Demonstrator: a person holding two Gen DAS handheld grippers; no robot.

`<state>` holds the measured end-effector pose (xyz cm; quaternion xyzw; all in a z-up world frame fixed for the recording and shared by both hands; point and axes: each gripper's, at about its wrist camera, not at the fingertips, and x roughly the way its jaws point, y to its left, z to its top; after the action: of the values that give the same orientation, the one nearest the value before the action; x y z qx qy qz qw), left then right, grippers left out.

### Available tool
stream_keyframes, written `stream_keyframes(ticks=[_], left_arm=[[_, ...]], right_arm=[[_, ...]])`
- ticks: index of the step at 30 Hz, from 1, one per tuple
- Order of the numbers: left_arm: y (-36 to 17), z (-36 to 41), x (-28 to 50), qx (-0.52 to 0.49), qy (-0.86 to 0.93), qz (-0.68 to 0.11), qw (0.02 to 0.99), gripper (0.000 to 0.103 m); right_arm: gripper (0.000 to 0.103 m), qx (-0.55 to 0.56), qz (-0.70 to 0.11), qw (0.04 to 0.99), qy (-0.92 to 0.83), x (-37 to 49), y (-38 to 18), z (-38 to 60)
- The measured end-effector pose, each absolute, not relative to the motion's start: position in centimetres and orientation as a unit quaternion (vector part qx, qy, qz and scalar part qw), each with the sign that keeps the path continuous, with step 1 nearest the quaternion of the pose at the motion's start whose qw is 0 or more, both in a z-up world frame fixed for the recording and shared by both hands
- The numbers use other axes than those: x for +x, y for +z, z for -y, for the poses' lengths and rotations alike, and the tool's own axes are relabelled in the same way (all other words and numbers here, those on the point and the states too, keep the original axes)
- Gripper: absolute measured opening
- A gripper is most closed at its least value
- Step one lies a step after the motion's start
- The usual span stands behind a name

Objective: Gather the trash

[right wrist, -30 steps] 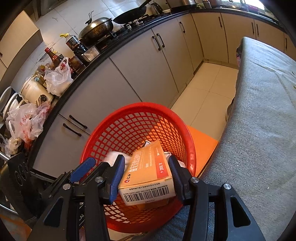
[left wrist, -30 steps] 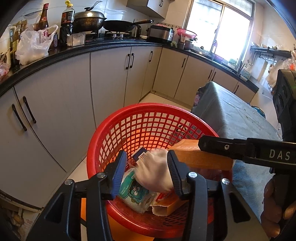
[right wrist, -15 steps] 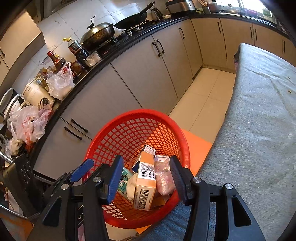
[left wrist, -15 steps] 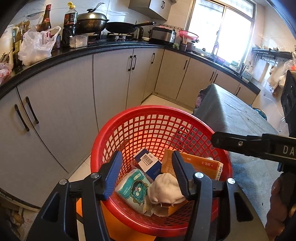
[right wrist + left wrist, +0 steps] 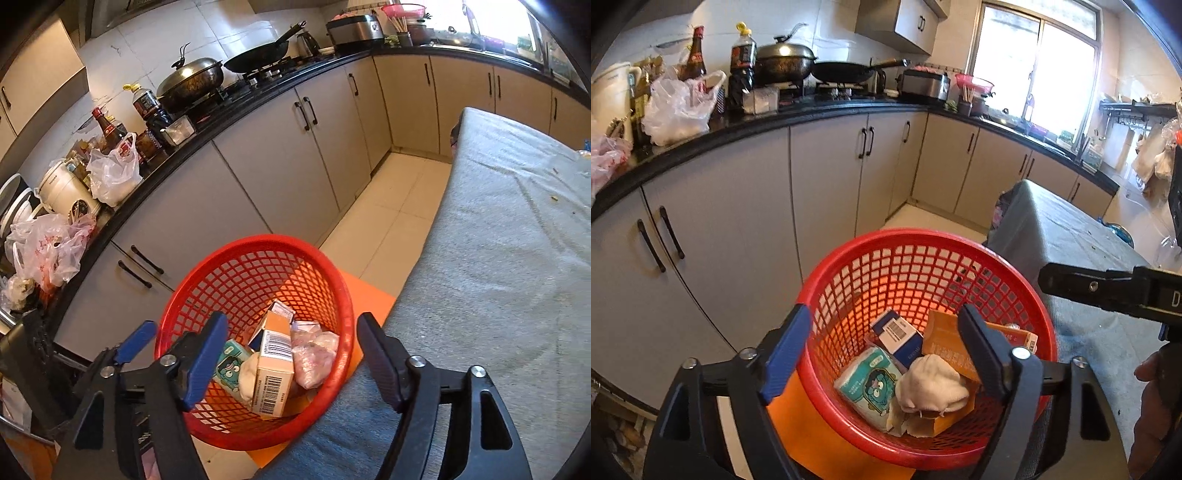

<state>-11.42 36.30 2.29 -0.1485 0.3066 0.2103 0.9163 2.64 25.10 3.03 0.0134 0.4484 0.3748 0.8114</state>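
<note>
red mesh basket: lower centre of both views, standing on an orange mat on the tiled floor, just beside the grey-covered table at right.

contents, left wrist view: teal tissue pack with cartoon face at lower left of the basket floor; crumpled white wad touching its right edge; blue-and-white barcode box behind them; orange carton leaning against the right wall, partly hidden by a gripper finger.

contents, right wrist view: orange carton on end, barcode face toward the camera; pinkish clear plastic bag touching its right side; teal tissue pack at its left, partly behind the blue finger pad.

left gripper: lower centre of its view, above the near rim of the basket, jaws spread wide, holding nothing.

right gripper: lower centre of its view, over the near rim, jaws spread wide, holding nothing; its black body also shows at the right edge of the left wrist view.

background: black countertop across the upper frame, with lidded wok, frying pan, bottles and plastic bags; grey cabinets beneath.
</note>
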Motion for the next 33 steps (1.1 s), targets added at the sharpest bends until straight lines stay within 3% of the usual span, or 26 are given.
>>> stream_keyframes(ticks=[9, 17, 23, 33], left_arm=[[3.0, -36.1, -12.3, -0.136, 0.252, -0.293, 0.912, 0.093], [4.1, -35.8, -14.2, -0.116, 0.291, -0.272, 0.910, 0.096], [4.9, -33.6, -15.6, -0.045, 0.319, -0.258, 0.911, 0.099], [6.6, -30.3, -19.3, -0.037, 0.351, -0.206, 0.913, 0.099]], right_arm=[[0.094, -0.010, -0.428, 0.834, 0.348, 1.7, 3.7, -24.0], [0.098, -0.025, -0.402, 0.854, 0.329, 0.1, 4.5, -21.9], [0.098, -0.046, -0.384, 0.865, 0.319, -1.7, 4.6, -20.4], [0.103, -0.080, -0.324, 0.895, 0.294, -6.2, 6.2, -16.2]])
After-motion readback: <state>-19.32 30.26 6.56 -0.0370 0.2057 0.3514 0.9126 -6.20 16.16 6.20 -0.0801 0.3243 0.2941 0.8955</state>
